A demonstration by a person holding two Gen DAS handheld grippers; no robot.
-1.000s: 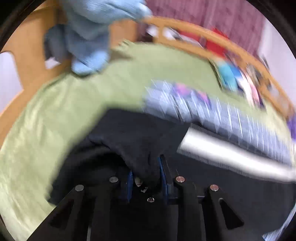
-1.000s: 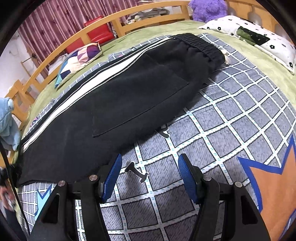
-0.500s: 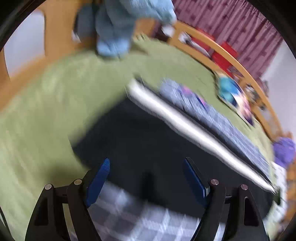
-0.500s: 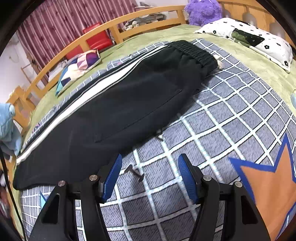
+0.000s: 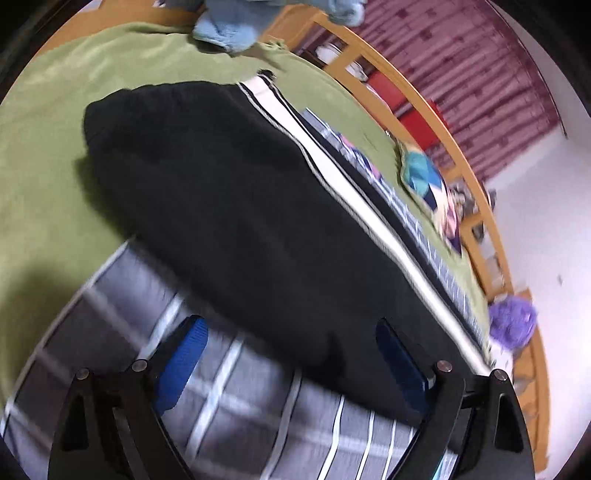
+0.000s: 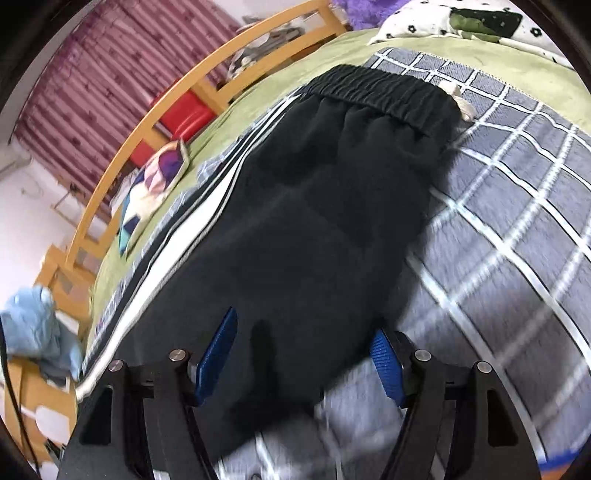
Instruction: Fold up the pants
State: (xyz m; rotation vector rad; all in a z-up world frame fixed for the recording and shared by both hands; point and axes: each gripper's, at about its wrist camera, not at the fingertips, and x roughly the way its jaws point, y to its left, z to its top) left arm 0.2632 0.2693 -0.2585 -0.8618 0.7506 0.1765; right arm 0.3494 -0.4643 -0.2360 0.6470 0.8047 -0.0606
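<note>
Black pants (image 5: pixel 236 206) with a white side stripe (image 5: pixel 354 192) lie flat and folded lengthwise on a grey checked blanket (image 5: pixel 229 398). In the left wrist view my left gripper (image 5: pixel 291 354) hovers over the near edge of the pants by the leg end, its jaws opening wide with nothing pressed between the blue pads. In the right wrist view the pants (image 6: pixel 314 221) run up to the elastic waistband (image 6: pixel 384 92). My right gripper (image 6: pixel 306 354) hangs over the near edge of the pants, jaws opening, with cloth under the gap but not pinched.
A green bedspread (image 5: pixel 48 122) lies under the blanket. A wooden bed rail (image 5: pixel 417 92) runs along the far side, with a colourful cushion (image 5: pixel 428 177) beside it. Light blue cloth (image 5: pixel 236 26) hangs on the footboard. A purple plush (image 5: pixel 511 323) and a patterned pillow (image 6: pixel 454 18) lie by the head end.
My left gripper let go of the pant leg, opened wide and pulled back and down toward the near edge. My right gripper moved in over the near edge of the pants.
</note>
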